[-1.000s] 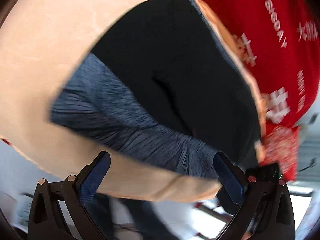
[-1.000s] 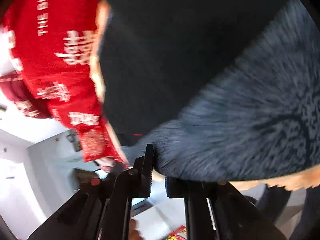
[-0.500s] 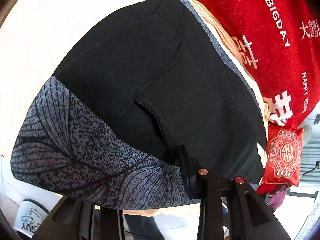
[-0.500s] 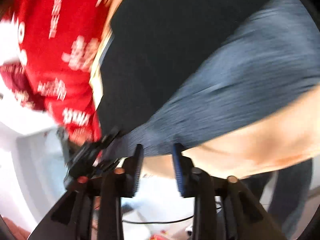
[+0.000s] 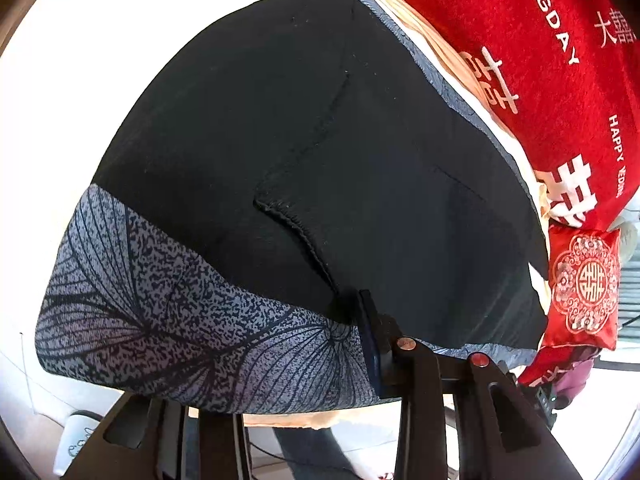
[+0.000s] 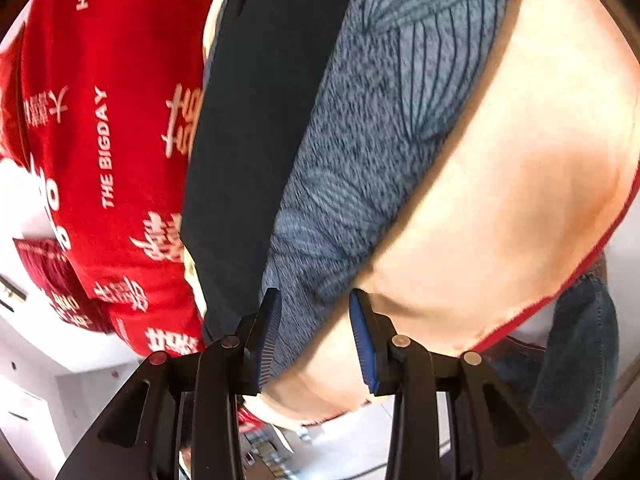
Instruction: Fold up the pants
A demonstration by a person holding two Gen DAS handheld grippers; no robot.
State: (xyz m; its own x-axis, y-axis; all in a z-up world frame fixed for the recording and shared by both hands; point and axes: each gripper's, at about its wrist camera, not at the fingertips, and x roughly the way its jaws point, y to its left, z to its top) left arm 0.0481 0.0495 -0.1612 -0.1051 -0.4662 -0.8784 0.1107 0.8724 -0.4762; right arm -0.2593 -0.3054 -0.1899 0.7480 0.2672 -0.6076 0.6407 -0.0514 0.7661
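Jaws of left gripper clamped on patterned grey waistband of pants; black legs spread ahead. Right gripper jaws parted, waistband edge loose between them. Red cloth beyond, left of right jaws.

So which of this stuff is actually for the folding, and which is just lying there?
For the job:
- black pants with grey leaf-print waistband
- left tongs, shut on the waistband
- right tongs, open

Lying about:
- red cloth with white lettering
- small red embroidered cushion
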